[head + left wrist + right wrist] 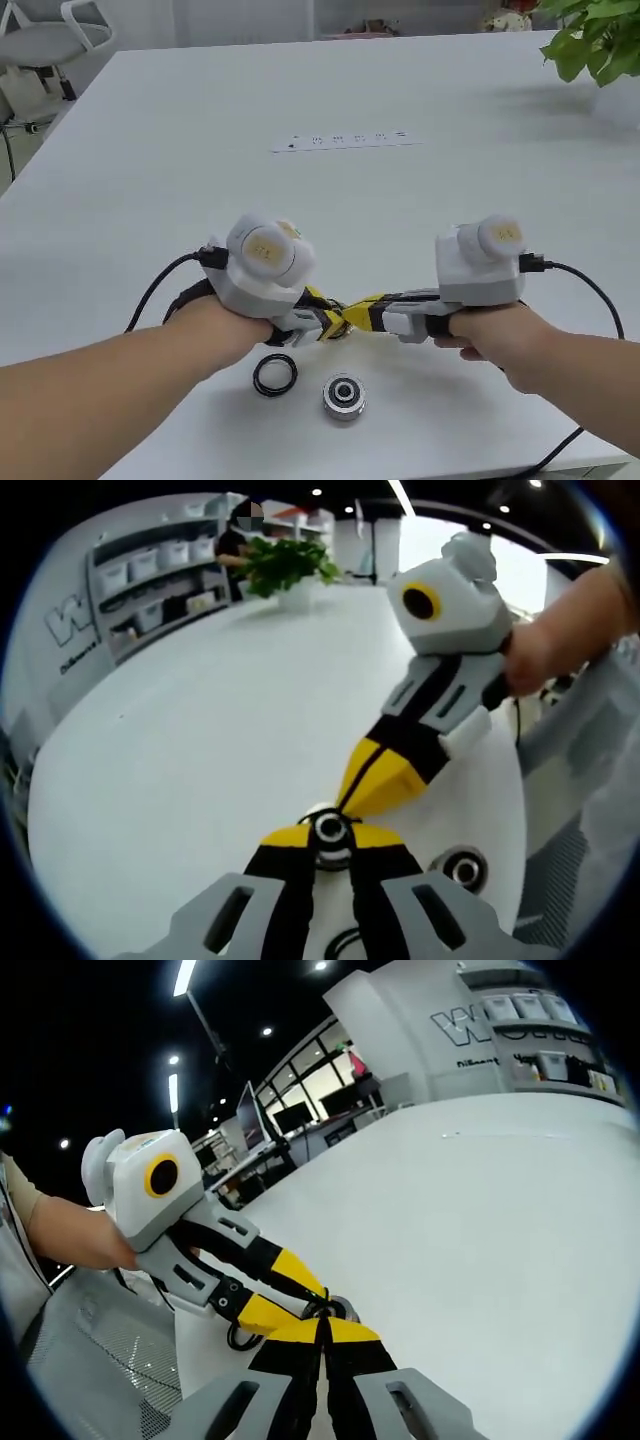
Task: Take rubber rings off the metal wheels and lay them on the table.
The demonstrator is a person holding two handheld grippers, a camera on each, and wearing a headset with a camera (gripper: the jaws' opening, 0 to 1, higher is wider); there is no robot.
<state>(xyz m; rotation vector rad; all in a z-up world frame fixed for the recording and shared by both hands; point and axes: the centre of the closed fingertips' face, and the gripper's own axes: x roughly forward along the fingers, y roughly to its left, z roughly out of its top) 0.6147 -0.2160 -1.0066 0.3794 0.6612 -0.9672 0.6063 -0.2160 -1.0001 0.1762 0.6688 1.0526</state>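
- The small wheel (330,829) is sitting up off the counter (330,200), right between the tips of the left tool (330,842). Its flat face with the hole is looking back along that tool.
- The left tool is pinching the wheel from two sides. One yellow tip is pressing on each side of it.
- The right tool (322,1332) is coming at the wheel from across, tip to tip with the left tool. In the left gripper view its yellow point is touching the top edge of the wheel.
- The right tool's jaws are pressed almost together, with just a thin line between them. I cannot tell if a bit of rubber is caught in there.
- The rubber on this wheel is too small and dark to see well.
- I think the right tool is the one doing the pulling, because the wheel's rim is right at its tip. It is going to need to tug back toward its own handle while the left tool is holding tight.
- A loose ring (256,377) is lying flat on the counter, under the left tool and on the person's side of it.
- A second wheel (344,396) is lying just beside that ring, below where the two tools are meeting. It looks bare and shiny.
- So I think one wheel is done and this one is being worked on.
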